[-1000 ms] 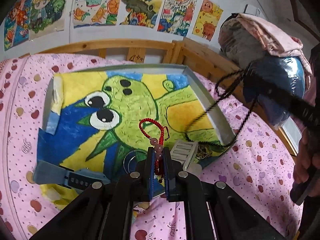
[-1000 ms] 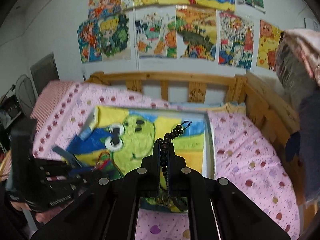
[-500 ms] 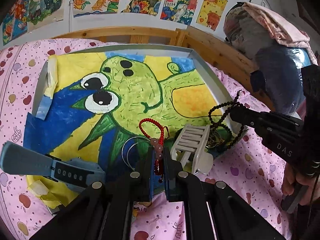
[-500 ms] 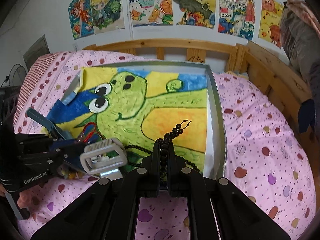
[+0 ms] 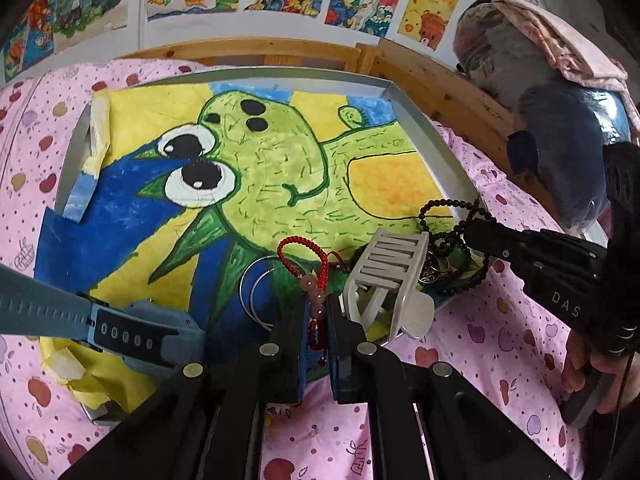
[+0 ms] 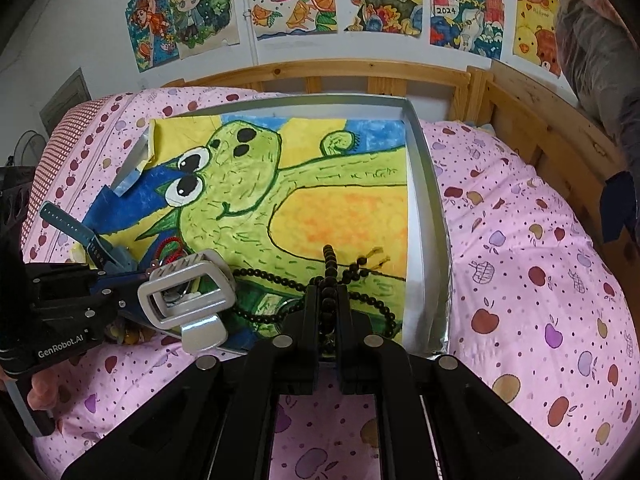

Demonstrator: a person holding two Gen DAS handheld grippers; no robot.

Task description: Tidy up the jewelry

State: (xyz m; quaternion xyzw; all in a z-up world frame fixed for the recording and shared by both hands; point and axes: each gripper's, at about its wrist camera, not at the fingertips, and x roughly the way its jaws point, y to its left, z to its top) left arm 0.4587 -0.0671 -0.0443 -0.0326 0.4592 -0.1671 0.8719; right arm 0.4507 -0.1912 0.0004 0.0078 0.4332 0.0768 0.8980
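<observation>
A metal tray [image 5: 434,148] lined with a green monster drawing lies on the pink bed. My left gripper [image 5: 318,309] is shut on a red cord bracelet [image 5: 294,254] with pink beads, at the tray's near edge. Beside it lie a white hair claw [image 5: 386,276], thin silver hoops [image 5: 254,288] and a grey-blue watch [image 5: 140,332]. My right gripper [image 6: 327,297] is shut on a black bead necklace [image 6: 272,280], whose loops rest on the tray's near right corner. The left gripper [image 6: 136,278] shows at the left of the right wrist view, by the hair claw [image 6: 188,296].
Some gold jewellery [image 5: 436,268] lies under the hair claw. A wooden bed rail [image 6: 532,120] runs behind and to the right. Bundled clothes [image 5: 560,80] are piled at the right. The pink spotted bedding [image 6: 540,280] surrounds the tray. A hand [image 5: 592,372] holds the right gripper.
The right gripper has come down with the black necklace, from hanging above the tray to resting on its near right corner. The left gripper has moved lower and closer, still holding the red bracelet.
</observation>
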